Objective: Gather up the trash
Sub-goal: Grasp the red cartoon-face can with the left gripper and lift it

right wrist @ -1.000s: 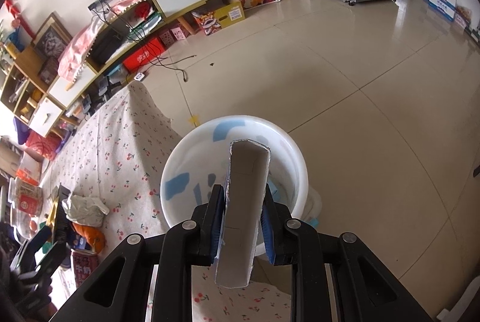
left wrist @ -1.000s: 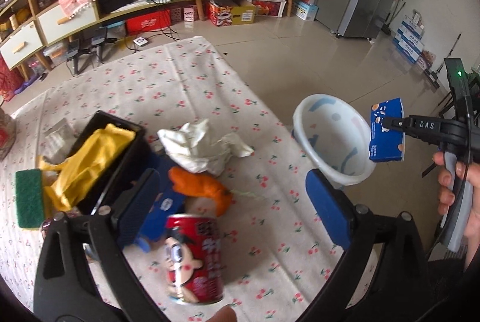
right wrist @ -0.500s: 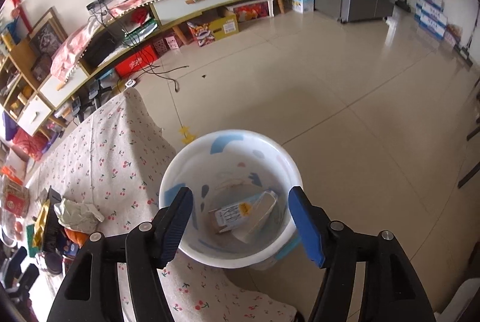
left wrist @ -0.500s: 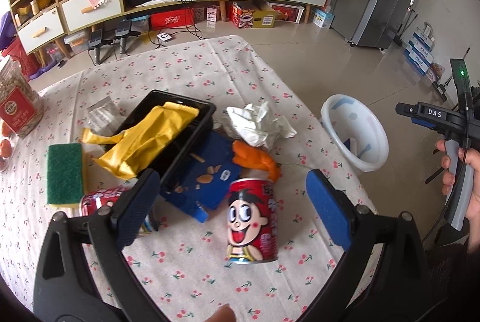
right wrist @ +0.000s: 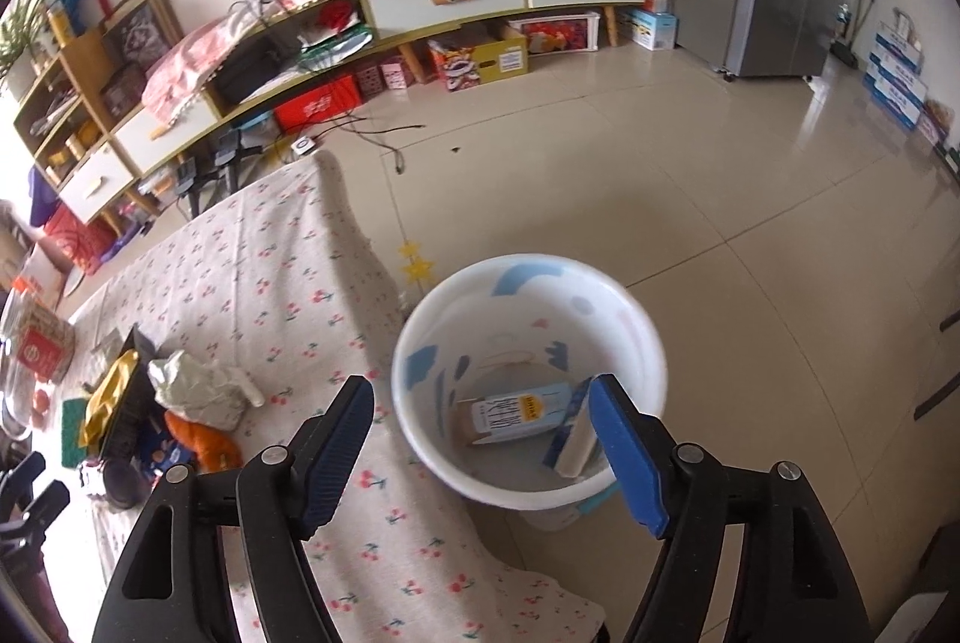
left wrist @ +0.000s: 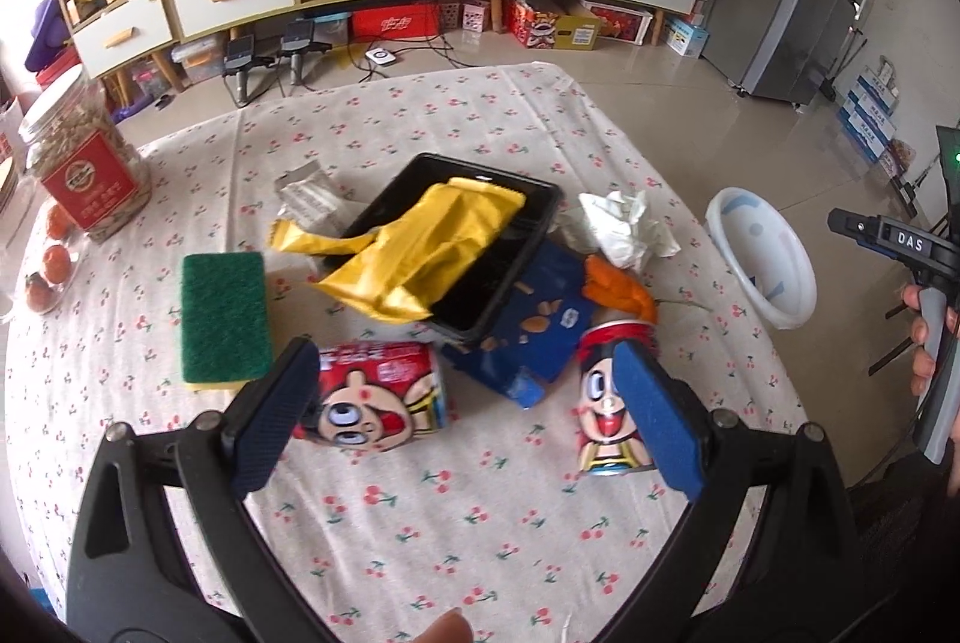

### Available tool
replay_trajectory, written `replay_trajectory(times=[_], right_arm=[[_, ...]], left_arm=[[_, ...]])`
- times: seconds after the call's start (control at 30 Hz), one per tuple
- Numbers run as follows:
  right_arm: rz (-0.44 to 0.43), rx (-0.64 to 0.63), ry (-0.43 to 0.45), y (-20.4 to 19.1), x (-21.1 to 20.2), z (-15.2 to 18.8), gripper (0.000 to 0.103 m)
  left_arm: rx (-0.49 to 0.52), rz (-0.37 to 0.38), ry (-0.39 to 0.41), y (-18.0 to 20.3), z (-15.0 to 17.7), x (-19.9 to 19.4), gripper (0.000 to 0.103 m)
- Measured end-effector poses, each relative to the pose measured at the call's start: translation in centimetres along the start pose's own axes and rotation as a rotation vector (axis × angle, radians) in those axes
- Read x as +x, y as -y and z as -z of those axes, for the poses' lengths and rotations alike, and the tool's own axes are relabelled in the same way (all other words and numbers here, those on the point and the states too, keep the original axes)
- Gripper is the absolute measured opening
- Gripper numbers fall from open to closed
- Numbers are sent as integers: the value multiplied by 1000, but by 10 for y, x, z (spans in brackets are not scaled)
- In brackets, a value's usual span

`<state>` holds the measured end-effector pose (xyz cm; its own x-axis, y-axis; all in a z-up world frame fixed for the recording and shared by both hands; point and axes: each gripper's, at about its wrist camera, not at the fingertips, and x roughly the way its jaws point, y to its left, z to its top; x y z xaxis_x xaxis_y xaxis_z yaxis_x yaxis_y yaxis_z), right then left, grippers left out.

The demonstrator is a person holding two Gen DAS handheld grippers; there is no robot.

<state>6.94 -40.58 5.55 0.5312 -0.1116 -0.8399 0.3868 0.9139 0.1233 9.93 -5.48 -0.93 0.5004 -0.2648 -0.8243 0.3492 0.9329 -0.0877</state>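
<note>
My left gripper (left wrist: pixel 468 403) is open and empty above the table's near side. Below it a red cartoon can (left wrist: pixel 378 403) lies on its side and a second red can (left wrist: pixel 609 403) stands upright. Behind them are a blue wrapper (left wrist: pixel 534 325), orange peel (left wrist: pixel 618 286), crumpled white paper (left wrist: pixel 627 226) and a black tray (left wrist: pixel 516 259) with a yellow bag (left wrist: pixel 420 247). My right gripper (right wrist: pixel 480 445) is open and empty over the white bin (right wrist: pixel 528 277) on the floor. A blue and white carton (right wrist: pixel 516 418) lies inside the bin.
A green sponge (left wrist: pixel 223 313), a glass jar with a red label (left wrist: pixel 84 163) and small oranges (left wrist: pixel 54 262) sit on the cherry-print tablecloth (left wrist: pixel 456 511). The bin also shows past the table's right edge (left wrist: pixel 780 247). Low cabinets line the far wall.
My right gripper opened and dropped the blue carton into the bin, then drew back. My left gripper pulled back and higher, so more of the table shows.
</note>
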Motion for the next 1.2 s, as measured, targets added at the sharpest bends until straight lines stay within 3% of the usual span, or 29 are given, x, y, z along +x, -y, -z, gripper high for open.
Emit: replay_trajectory(times=[0.27, 0.43, 0.67, 0.87, 1.0, 1.2], right_arm=[[-32, -60, -23, -38, 4, 4, 80], [-64, -84, -62, -61, 12, 9, 81], [-67, -146, -83, -90, 19, 14, 81], [-78, -175, -91, -107, 22, 17, 81], [-89, -180, -96, -116, 24, 18, 81], [-101, -192, -103, -133, 28, 15, 81]], left_arm=[[-107, -15, -53, -46, 6, 7, 98], [-164, -8, -110, -55, 15, 24, 98], [-118, -16, -150, -39, 23, 46, 98], [-44, -98, -121, -30, 24, 53, 98], [-62, -150, -149, -35, 26, 57, 98], [-57, -141, -143, -37, 26, 60, 98]])
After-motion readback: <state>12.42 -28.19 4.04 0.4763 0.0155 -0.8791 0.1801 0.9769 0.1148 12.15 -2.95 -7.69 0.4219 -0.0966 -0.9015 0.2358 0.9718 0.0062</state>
